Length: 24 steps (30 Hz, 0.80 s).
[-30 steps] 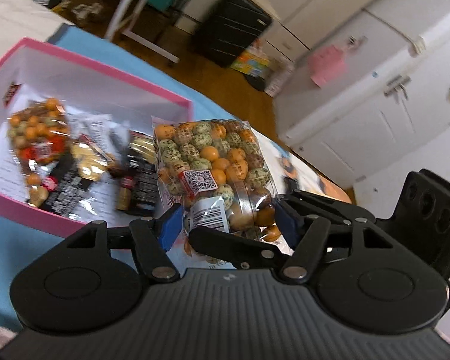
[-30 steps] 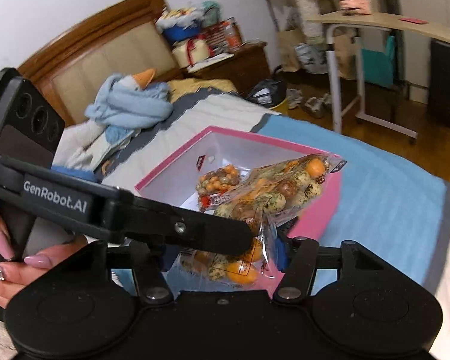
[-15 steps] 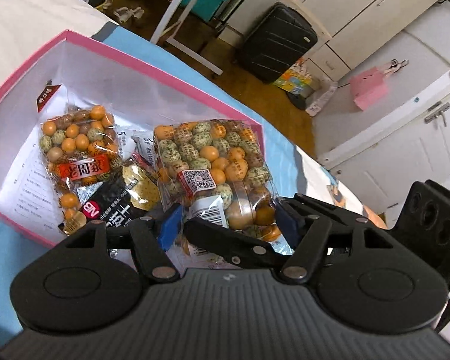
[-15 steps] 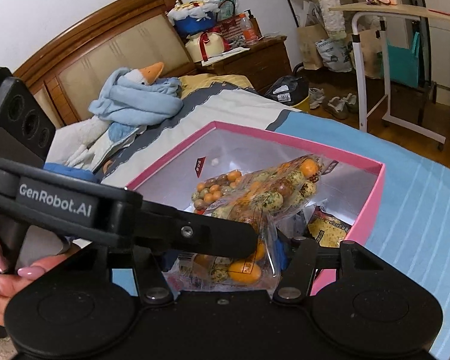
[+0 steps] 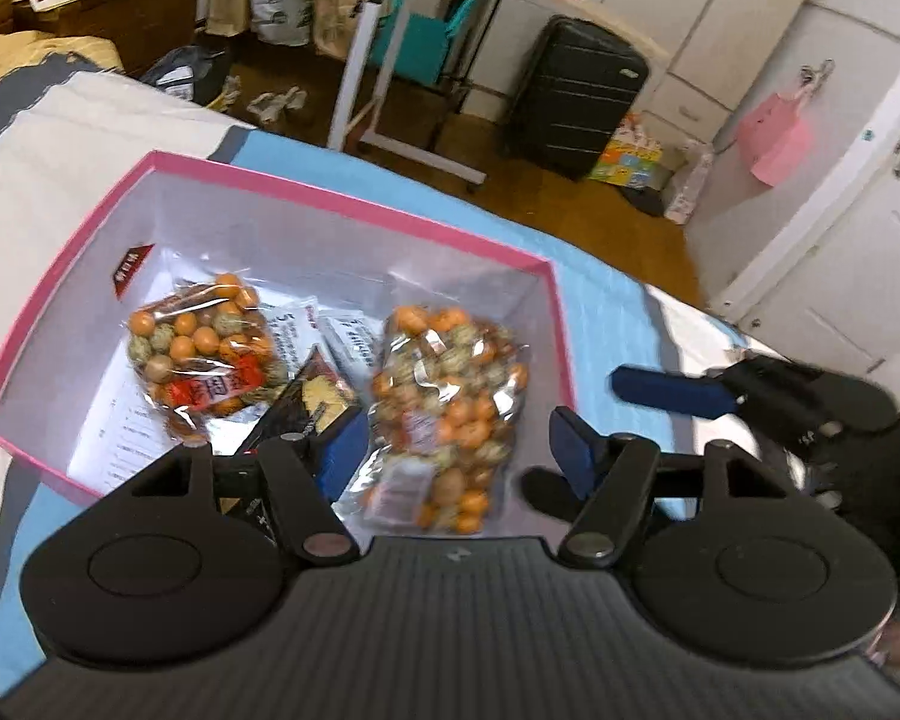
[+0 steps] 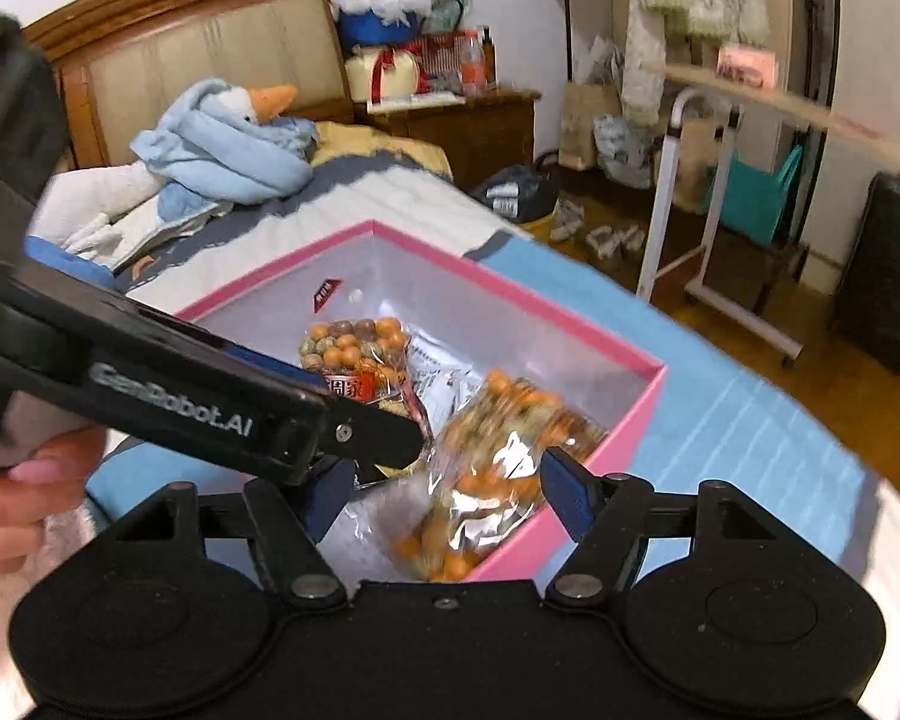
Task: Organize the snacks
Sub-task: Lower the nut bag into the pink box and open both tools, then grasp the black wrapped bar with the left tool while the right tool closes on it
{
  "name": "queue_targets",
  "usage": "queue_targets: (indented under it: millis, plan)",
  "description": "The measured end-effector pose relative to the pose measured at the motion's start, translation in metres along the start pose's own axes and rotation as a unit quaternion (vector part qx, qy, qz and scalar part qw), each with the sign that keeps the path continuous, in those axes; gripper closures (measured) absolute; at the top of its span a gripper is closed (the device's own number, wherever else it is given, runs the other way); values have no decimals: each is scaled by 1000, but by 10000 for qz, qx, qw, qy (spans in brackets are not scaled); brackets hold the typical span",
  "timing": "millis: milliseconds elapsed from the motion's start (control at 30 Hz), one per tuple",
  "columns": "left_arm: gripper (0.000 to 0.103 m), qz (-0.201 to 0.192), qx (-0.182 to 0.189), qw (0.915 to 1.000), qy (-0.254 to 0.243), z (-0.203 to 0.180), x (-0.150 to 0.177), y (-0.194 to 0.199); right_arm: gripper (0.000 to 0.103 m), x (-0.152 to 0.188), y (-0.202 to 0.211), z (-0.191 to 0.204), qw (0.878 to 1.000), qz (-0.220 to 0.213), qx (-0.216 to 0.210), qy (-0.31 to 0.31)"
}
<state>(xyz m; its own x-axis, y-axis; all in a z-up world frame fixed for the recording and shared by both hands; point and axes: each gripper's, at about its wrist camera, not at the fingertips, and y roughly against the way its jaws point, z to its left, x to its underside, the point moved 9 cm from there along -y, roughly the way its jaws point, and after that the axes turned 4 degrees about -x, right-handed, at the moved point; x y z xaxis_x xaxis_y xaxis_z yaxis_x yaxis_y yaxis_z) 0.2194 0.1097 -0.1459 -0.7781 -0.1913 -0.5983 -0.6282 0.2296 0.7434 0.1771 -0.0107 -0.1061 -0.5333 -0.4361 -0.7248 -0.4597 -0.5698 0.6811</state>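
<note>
A clear bag of orange and green coated nuts (image 5: 450, 414) (image 6: 492, 468), blurred with motion, drops into the near right corner of the pink box (image 5: 342, 204) (image 6: 510, 294). My left gripper (image 5: 456, 450) straddles it. Its jaws are closing a little, and the right-hand pad stands apart from the bag. My right gripper (image 6: 444, 495) has its jaws opening, the bag loose between them. A similar nut bag (image 5: 198, 354) (image 6: 354, 348) and a dark packet (image 5: 312, 402) lie in the box. The left gripper's finger (image 6: 210, 396) crosses the right wrist view.
The box rests on a blue sheet (image 5: 606, 312) on a bed. A stuffed goose in blue cloth (image 6: 222, 138) lies near the headboard. Beyond the bed stand a white rolling table (image 5: 354, 60) and a black suitcase (image 5: 576, 102). A hand (image 6: 24, 492) grips the left gripper's handle.
The nut bag, held between both grippers above the box's near edge, has come loose and sunk into the box. The right jaws have widened. Both views now look further over the box.
</note>
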Motion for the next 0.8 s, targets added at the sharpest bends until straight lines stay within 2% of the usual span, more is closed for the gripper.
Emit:
queue_targets:
  millis: [100, 200, 333, 467, 633, 800]
  plan:
    - [39, -107, 75, 9999, -77, -5, 1, 11, 29, 2, 37, -11, 9996, -196, 193, -109]
    - [39, -167, 170, 9995, -224, -18, 5, 23, 29, 7, 68, -30, 9969, -288, 568, -455]
    - [40, -237, 278, 9980, -523, -44, 9, 39, 29, 19, 115, -57, 9889, -304, 1156, -887]
    - [40, -285, 483, 9946, -870, -80, 8, 58, 29, 35, 165, -80, 9803, -293, 1658, -1030]
    - [40, -126, 723, 9880, -1362, -139, 9, 60, 29, 64, 200, -107, 9732, -44, 2027, -1082]
    - [40, -6, 898, 9812, -1708, -193, 18, 41, 30, 99, 211, -135, 9682, -50, 1993, -1513]
